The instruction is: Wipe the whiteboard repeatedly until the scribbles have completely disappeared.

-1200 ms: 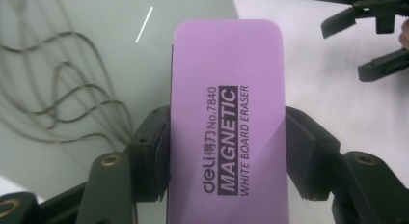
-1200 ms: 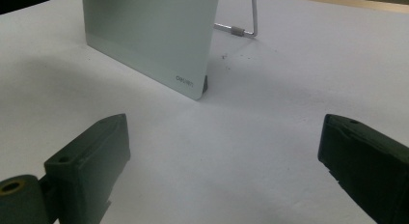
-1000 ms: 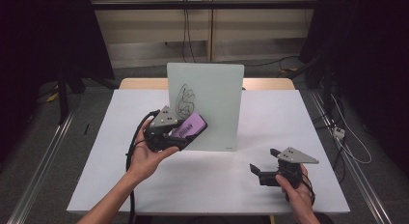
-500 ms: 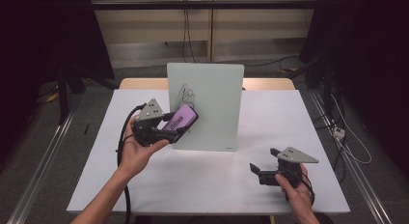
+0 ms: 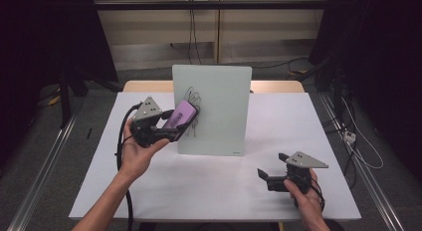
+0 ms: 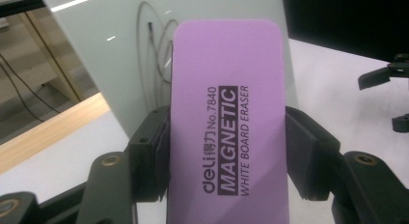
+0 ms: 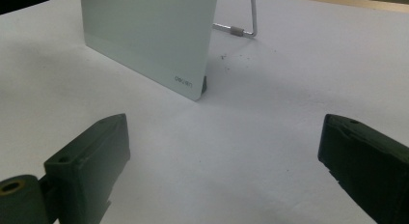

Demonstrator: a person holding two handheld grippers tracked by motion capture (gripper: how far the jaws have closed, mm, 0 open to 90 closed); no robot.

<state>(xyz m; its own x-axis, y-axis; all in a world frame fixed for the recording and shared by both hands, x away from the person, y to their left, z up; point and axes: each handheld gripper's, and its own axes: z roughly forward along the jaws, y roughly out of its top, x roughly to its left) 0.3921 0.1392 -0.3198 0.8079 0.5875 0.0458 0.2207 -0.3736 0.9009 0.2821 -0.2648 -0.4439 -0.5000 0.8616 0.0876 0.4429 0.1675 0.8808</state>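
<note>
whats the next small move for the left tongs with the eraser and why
Probably press the purple rectangular magnetic whiteboard eraser, clamped in the left tongs, flat against the pale upright glass whiteboard and wipe over the black scribble: the eraser sits at the marks, which remain unerased.

Matt purple eraser (image 6: pixel 226 132), glossy glass-like board (image 5: pixel 219 109), matt white table (image 5: pixel 199 181).

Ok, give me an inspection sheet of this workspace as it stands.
Surface: white table, small dark specks near the board's foot.
Job's things: purple eraser held at the scribbled lines on the upright whiteboard.
Clutter: nothing seen.
Grippers: left gripper shut on the eraser; right gripper open, empty, low over the table.
Cables: black cable trails from the left gripper; more on the floor.
Surroundings: dark curtains, floor rails.
</note>
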